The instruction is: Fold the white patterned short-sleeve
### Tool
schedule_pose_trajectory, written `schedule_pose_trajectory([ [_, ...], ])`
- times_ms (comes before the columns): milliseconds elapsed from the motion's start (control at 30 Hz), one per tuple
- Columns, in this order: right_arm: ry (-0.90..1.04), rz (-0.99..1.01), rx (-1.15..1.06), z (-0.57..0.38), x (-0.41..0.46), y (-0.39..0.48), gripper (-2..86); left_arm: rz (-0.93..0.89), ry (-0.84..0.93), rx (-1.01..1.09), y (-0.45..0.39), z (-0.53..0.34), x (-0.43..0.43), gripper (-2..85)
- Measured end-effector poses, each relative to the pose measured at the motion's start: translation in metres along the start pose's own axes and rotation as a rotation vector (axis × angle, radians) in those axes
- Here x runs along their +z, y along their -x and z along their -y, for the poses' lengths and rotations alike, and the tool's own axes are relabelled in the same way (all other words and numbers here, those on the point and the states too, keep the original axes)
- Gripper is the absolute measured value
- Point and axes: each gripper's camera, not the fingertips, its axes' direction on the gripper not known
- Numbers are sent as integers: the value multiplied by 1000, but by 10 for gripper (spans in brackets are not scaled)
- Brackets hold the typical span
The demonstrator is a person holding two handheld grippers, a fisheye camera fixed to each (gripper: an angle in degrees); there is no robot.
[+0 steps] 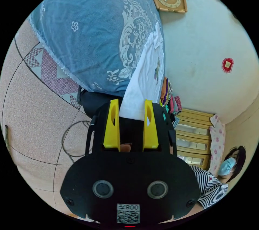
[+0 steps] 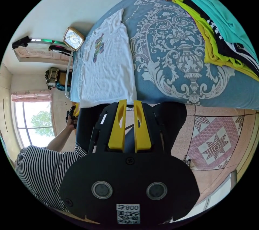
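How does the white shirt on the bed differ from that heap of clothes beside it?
The white shirt lies spread flat in a single layer; the heap of clothes is stacked several deep. The shirt is white with one small colourful print; the heap mixes teal, yellow, black and purple. Both rest on the blue bedspread.

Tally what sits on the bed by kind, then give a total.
White shirt, laid flat: 1
Pile of coloured clothes: 1
Clock, at the bed's far edge: 1
Total: 3

The garments in the pile overlap too much to count one by one.
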Motion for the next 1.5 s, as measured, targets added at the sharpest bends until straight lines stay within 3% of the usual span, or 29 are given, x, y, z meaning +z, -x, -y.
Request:
schedule_pose_trajectory([
  [400,127,-77,25,39,-5,-25,69,-10,74,20,21,-25,26,110],
  [767,136,-82,45,47,-39,-48,40,-13,46,35,37,-67,23,29],
  [1133,36,216,-45,40,-123,-60,15,-168,-4,134,33,-117,-1,17],
  [1500,-47,315,-161,12,-216,-60,12,-271,-16,292,19,-174,-29,14],
])
